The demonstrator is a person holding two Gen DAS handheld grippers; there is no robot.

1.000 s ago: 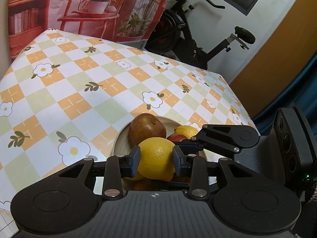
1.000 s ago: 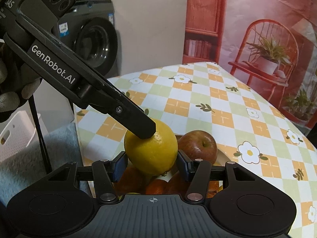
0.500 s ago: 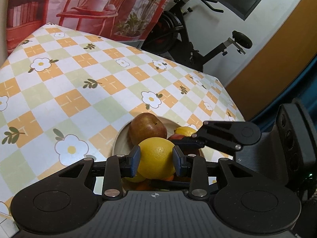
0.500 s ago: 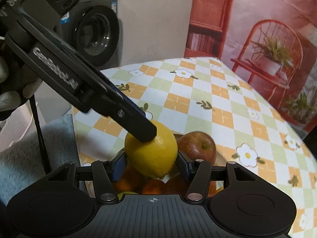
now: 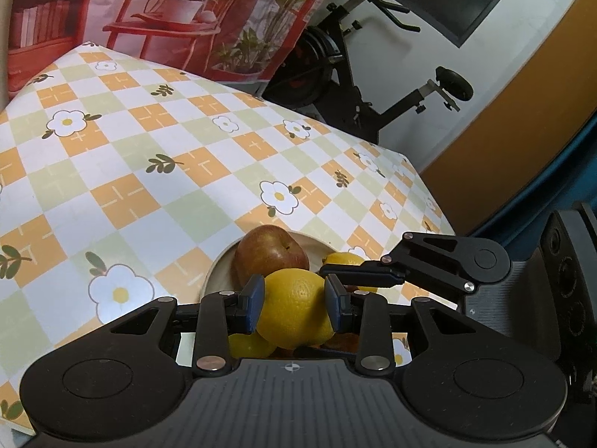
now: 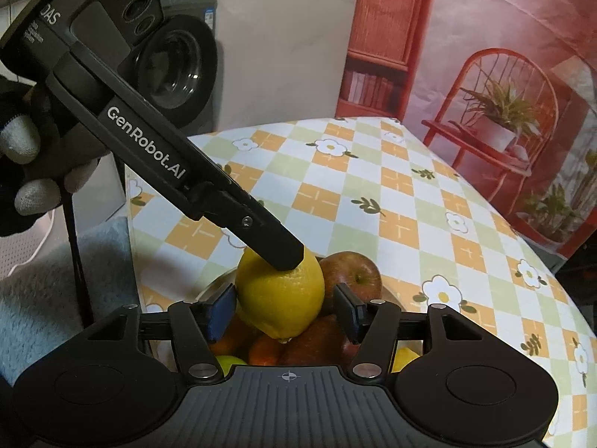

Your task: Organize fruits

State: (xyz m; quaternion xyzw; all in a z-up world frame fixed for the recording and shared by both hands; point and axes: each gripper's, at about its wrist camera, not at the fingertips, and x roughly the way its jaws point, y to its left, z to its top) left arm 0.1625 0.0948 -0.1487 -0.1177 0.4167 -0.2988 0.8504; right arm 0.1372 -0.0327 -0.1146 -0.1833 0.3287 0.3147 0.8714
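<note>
The left gripper (image 5: 294,304) clamps the lemon (image 5: 294,308) above the bowl (image 5: 220,274), while the right gripper (image 6: 285,311), jaws just opening, brackets it without contact.

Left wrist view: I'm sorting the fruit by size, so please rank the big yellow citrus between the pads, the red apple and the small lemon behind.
1. yellow citrus, though it is nearest the camera, so unsure against the apple.
2. red apple, looks close in size.
3. small lemon, partly hidden by the right gripper.
</note>
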